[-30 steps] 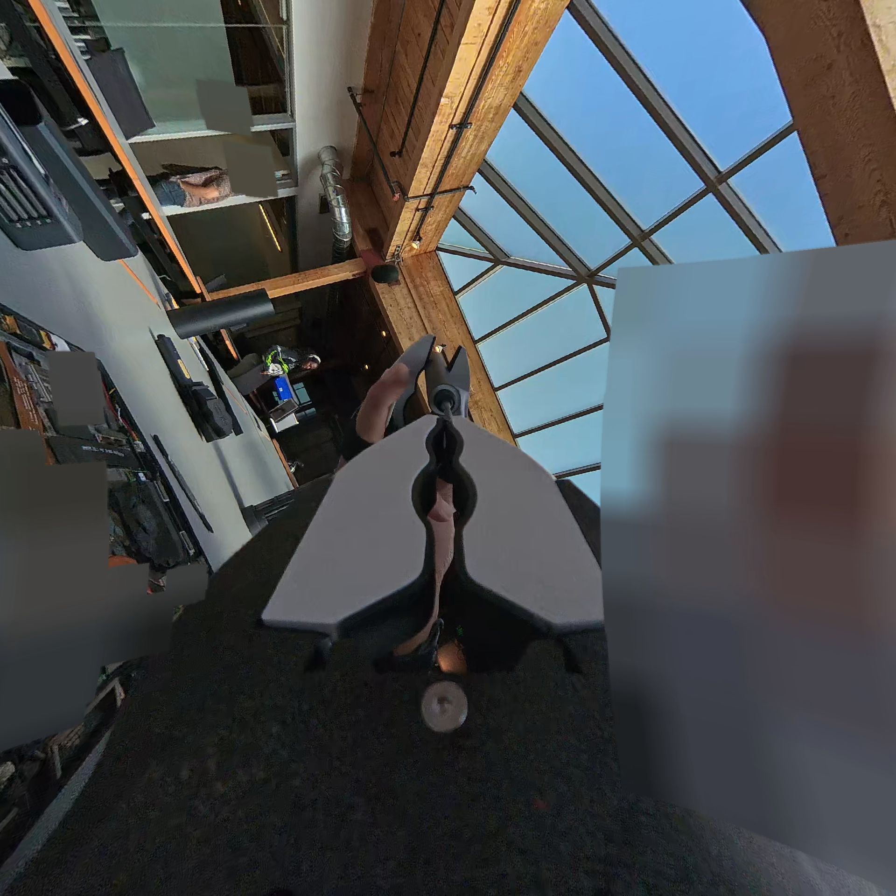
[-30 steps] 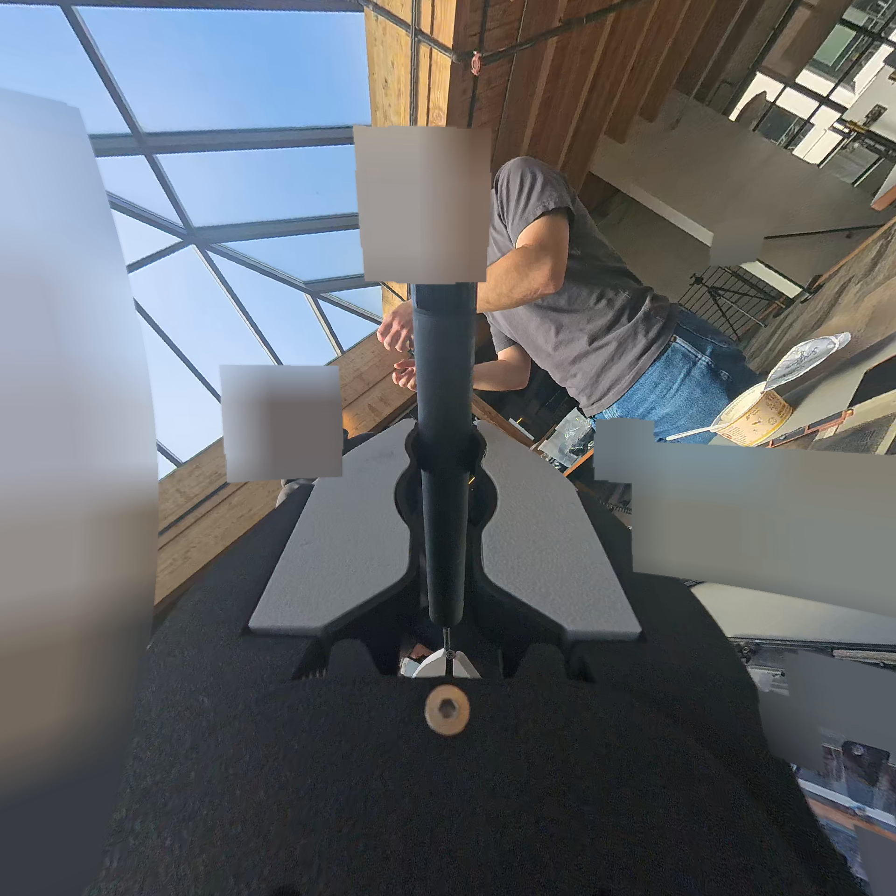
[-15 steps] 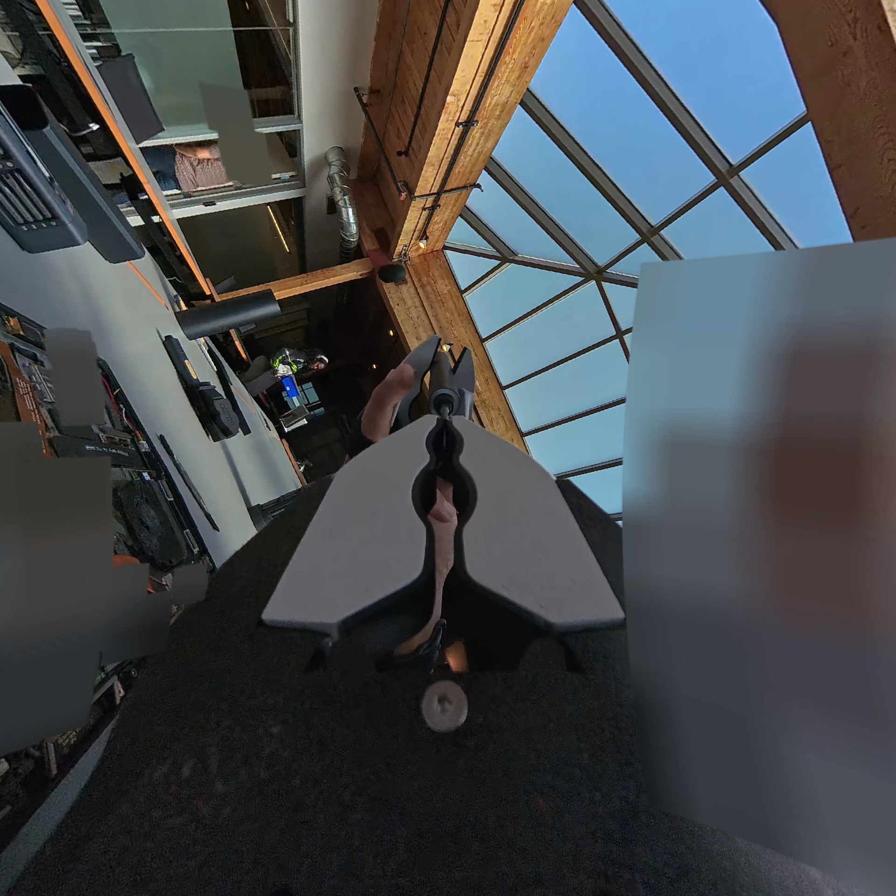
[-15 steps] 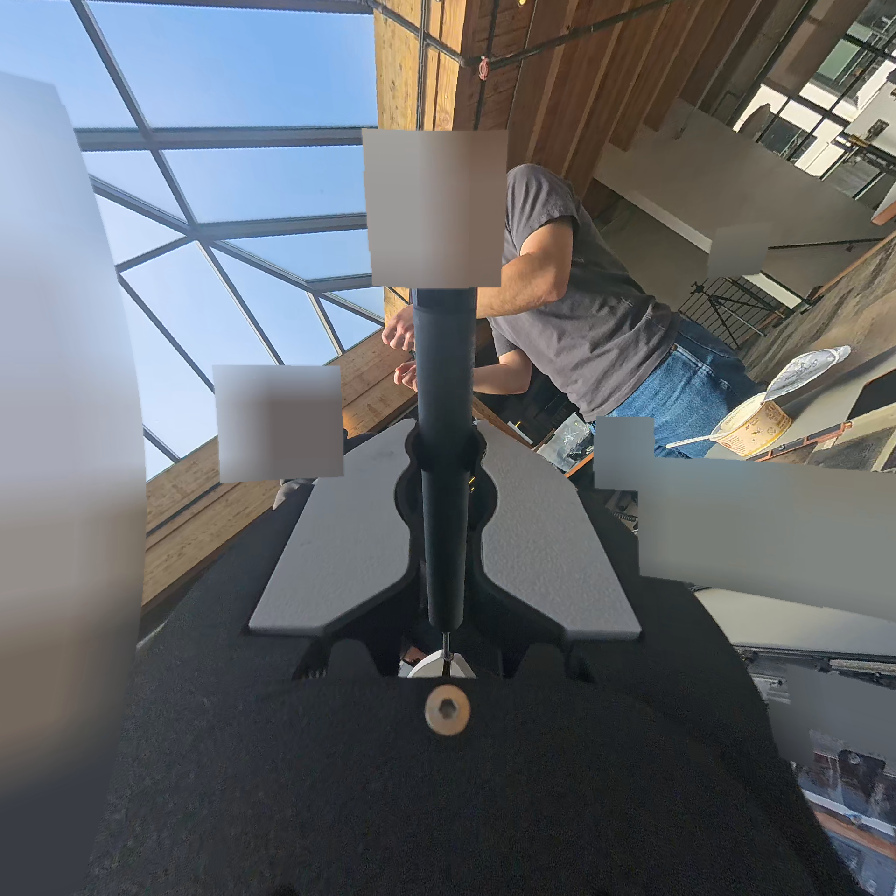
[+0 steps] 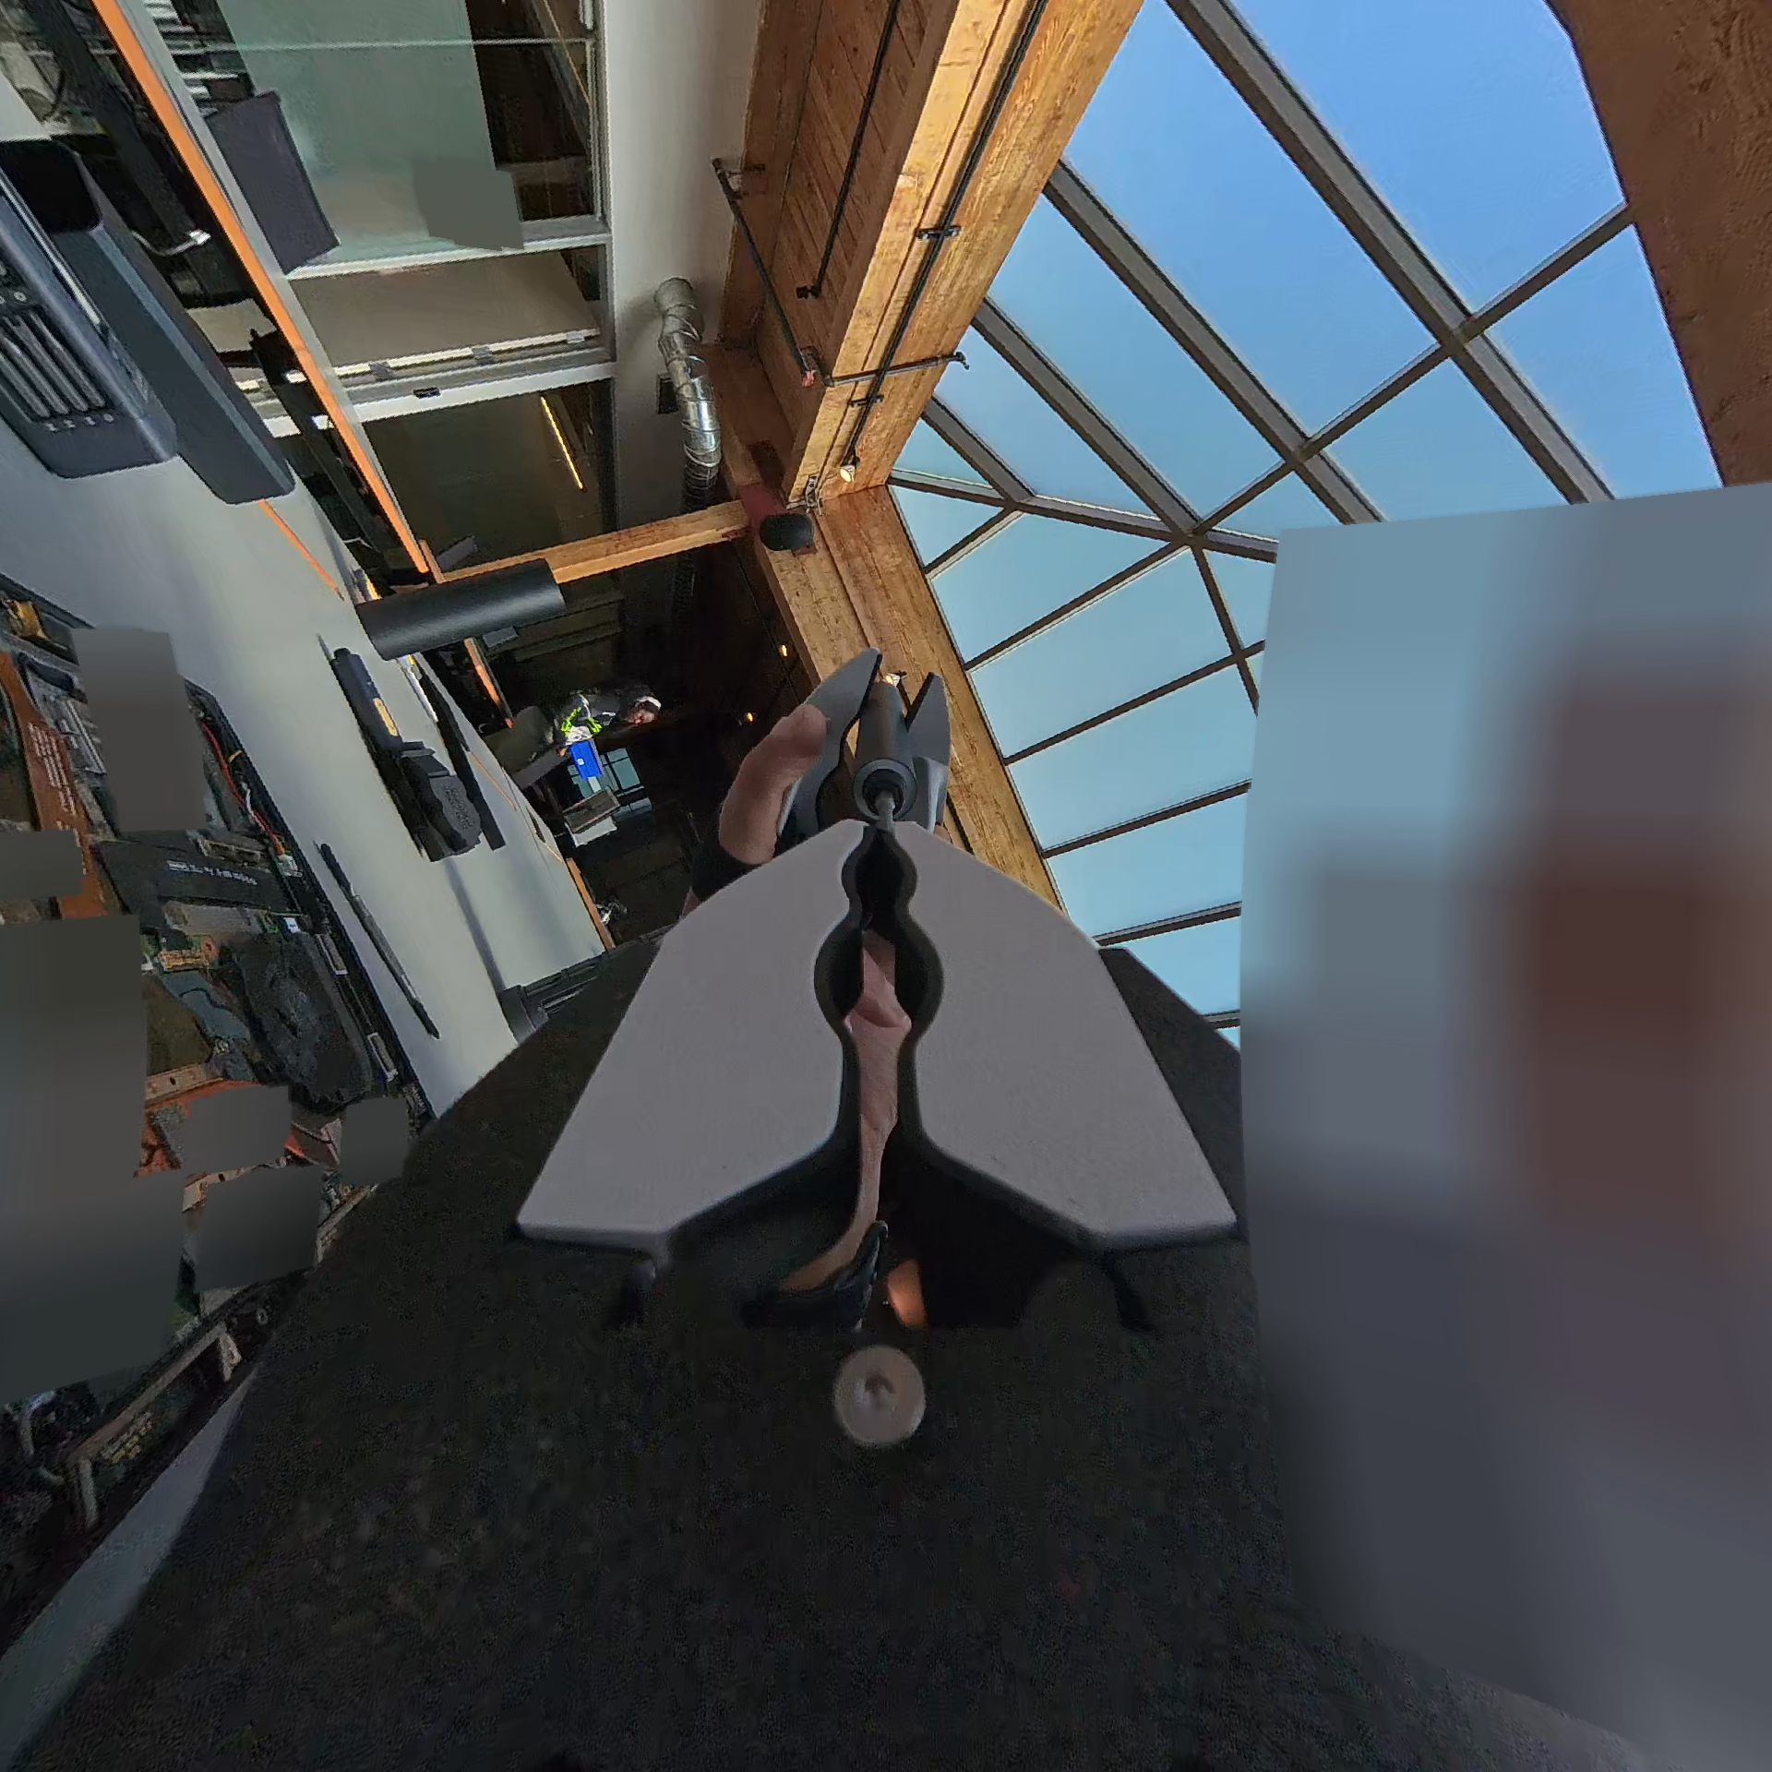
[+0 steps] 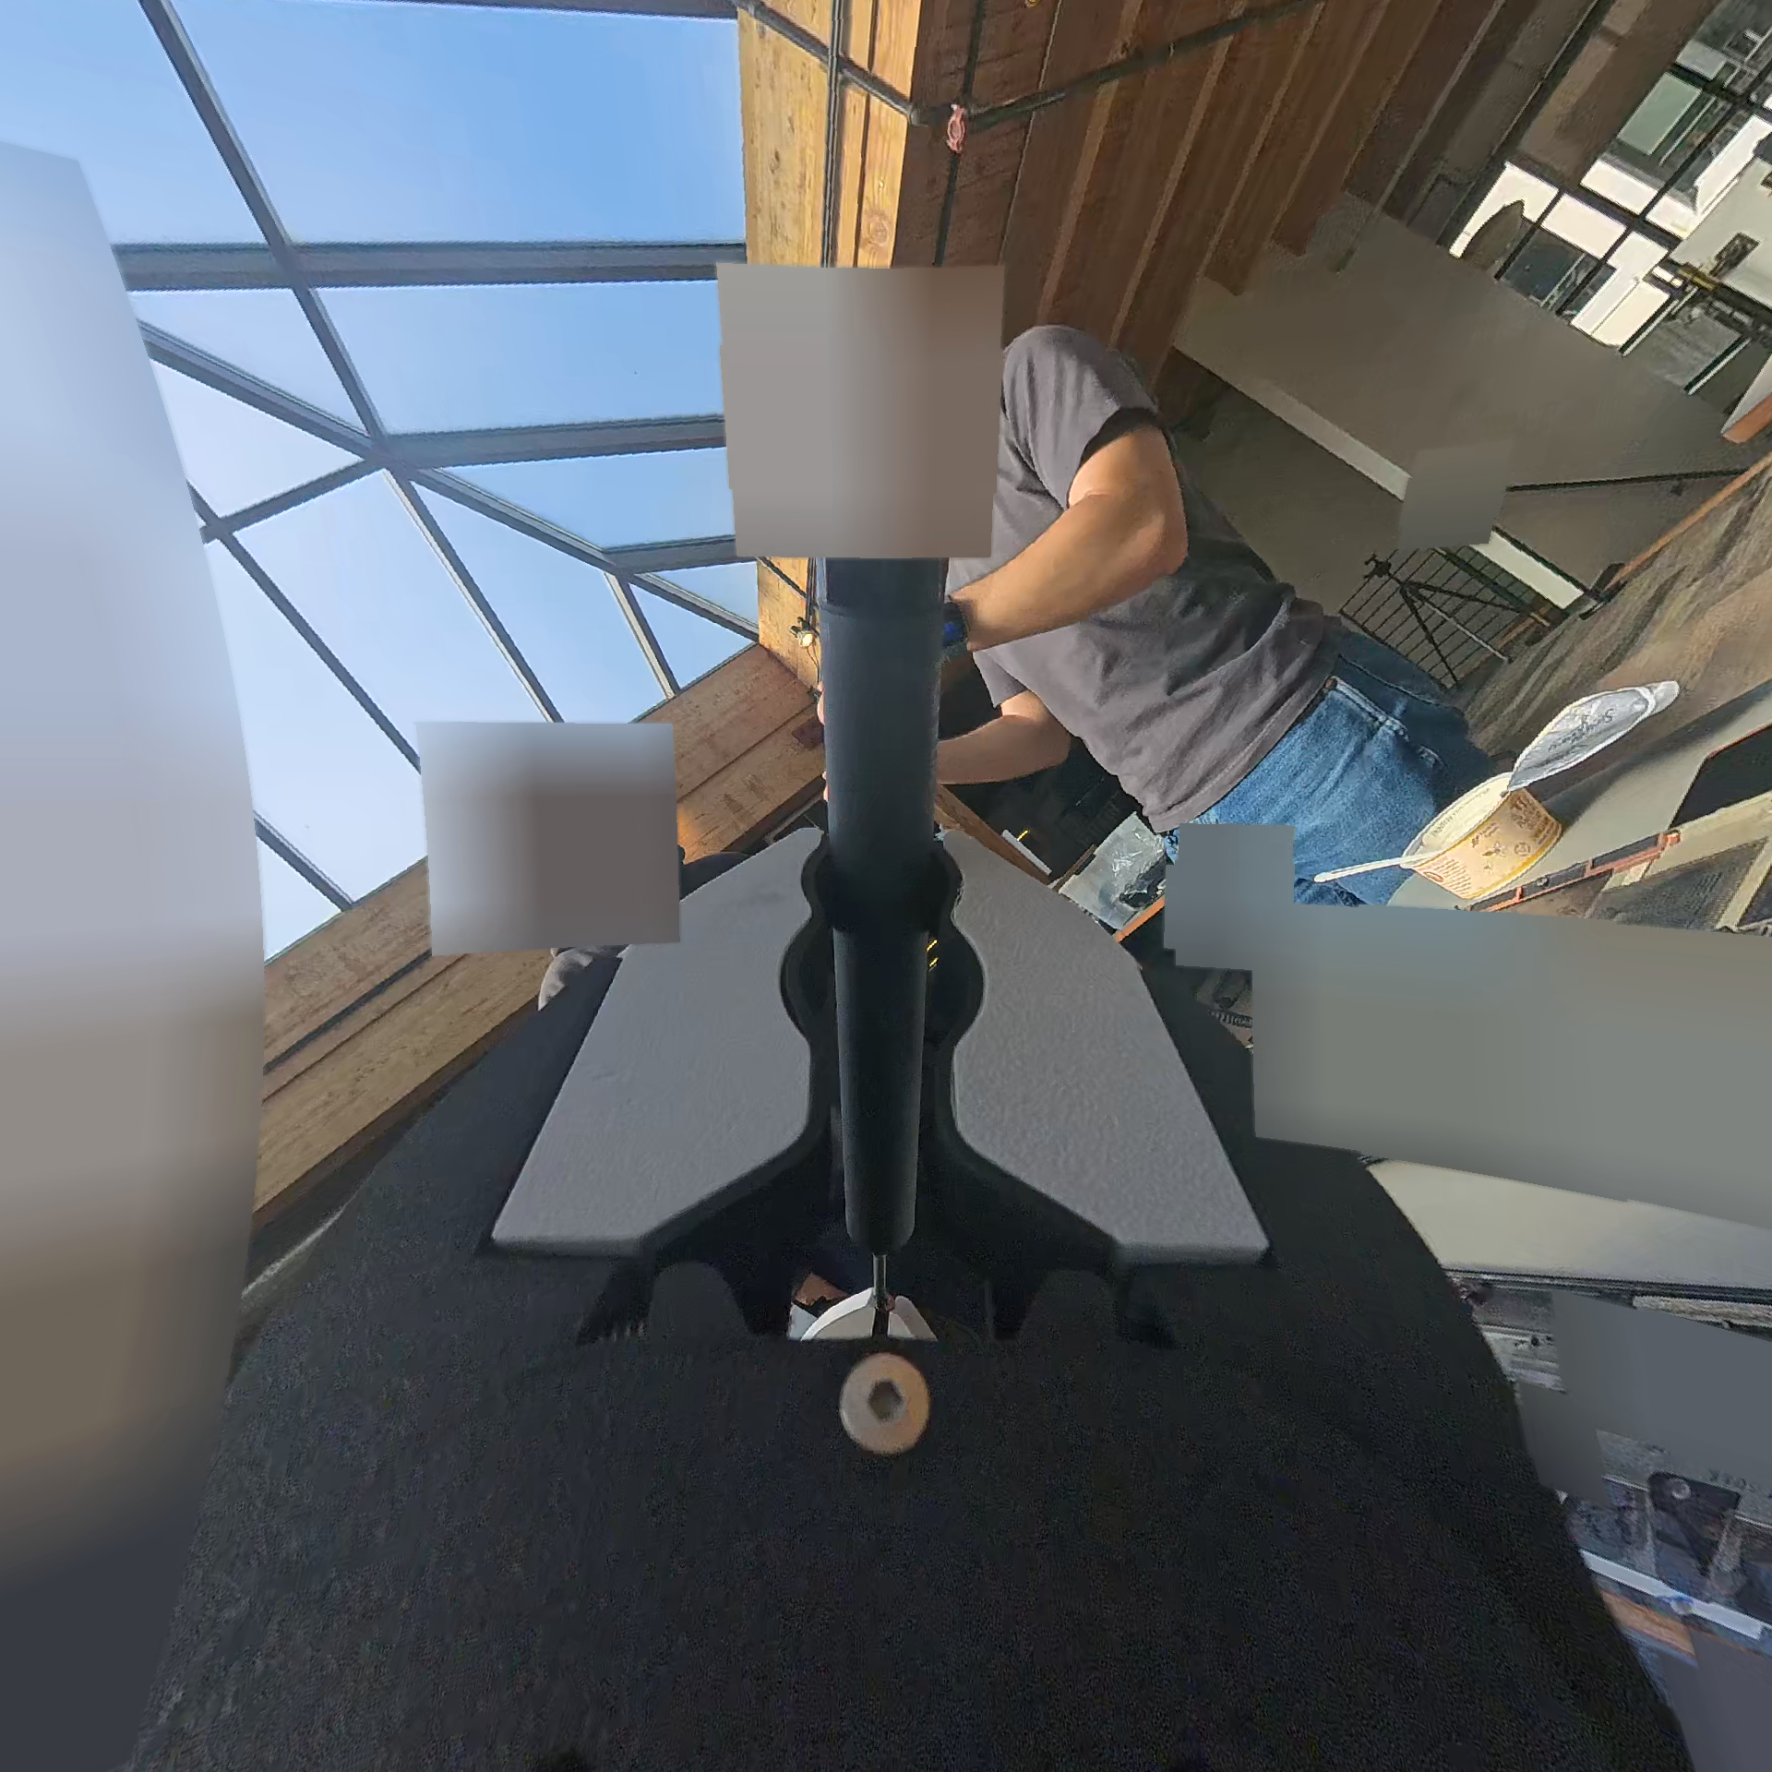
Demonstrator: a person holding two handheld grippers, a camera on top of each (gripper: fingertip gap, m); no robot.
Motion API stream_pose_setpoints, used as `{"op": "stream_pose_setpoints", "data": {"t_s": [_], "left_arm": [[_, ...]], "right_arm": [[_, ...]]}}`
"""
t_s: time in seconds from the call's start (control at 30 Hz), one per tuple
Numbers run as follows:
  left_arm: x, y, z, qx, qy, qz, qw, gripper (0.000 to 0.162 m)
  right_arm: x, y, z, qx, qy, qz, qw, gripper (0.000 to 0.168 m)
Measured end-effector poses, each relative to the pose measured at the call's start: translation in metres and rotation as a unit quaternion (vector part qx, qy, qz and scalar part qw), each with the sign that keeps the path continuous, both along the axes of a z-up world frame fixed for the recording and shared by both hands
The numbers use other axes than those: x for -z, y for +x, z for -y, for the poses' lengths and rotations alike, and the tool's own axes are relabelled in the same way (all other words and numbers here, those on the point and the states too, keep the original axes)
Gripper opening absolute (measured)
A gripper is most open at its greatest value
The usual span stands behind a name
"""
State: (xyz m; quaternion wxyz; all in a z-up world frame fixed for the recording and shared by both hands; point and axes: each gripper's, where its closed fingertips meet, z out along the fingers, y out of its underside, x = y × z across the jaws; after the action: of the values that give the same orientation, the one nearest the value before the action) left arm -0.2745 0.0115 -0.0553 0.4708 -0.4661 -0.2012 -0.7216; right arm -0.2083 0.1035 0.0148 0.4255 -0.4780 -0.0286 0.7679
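Far left in the left wrist view, the grey counter (image 5: 288, 614) carries an opened laptop (image 5: 240, 959) with its boards bare. At centre the left hand-held gripper (image 5: 877, 844) has its grey fingers pressed together at the tips, with nothing between them. Just beyond, the right hand-held gripper (image 5: 887, 710) holds the screwdriver (image 5: 882, 762), seen end-on with its bit aimed at those closed tips. In the right wrist view the right hand-held gripper (image 6: 877, 849) is clamped on the screwdriver's (image 6: 877, 911) smooth round barrel. The long axis runs along the fingers, with the handle away from the camera, toward the skylight, and the thin bit back toward it. Held only at mid-barrel, the screwdriver could probably slide or swivel. Its bit might jab the left fingertips, or it could drop onto the bare boards.
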Motion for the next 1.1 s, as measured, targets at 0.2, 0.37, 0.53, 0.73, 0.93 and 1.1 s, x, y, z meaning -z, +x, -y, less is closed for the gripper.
{"op": "stream_pose_setpoints", "data": {"t_s": [0.2,0.37,0.53,0.73,0.93,1.1], "left_arm": [[-0.001,0.003,0.001,0.003,0.001,-0.006,1.000,0.000],[-0.001,0.004,0.001,0.001,0.004,-0.019,1.000,0.000],[0.004,0.005,0.000,-0.022,0.009,-0.084,0.996,0.000],[0.006,0.006,0.001,-0.035,0.018,-0.135,0.990,0.000],[0.012,0.009,0.001,-0.038,0.013,-0.195,0.980,0.012],[0.019,0.009,0.002,-0.030,-0.001,-0.212,0.977,0.032]], "right_arm": [[0.000,0.002,0.000,-0.001,-0.003,-0.002,1.000,0.017],[0.000,0.003,0.001,0.003,0.000,0.005,1.000,0.017],[0.009,0.001,-0.002,0.005,-0.031,0.035,0.999,0.017],[0.015,0.001,-0.004,-0.002,-0.055,0.032,0.998,0.017],[0.015,0.008,-0.007,0.000,-0.062,0.015,0.998,0.017],[0.016,0.011,-0.009,0.004,-0.055,0.022,0.998,0.017]]}}
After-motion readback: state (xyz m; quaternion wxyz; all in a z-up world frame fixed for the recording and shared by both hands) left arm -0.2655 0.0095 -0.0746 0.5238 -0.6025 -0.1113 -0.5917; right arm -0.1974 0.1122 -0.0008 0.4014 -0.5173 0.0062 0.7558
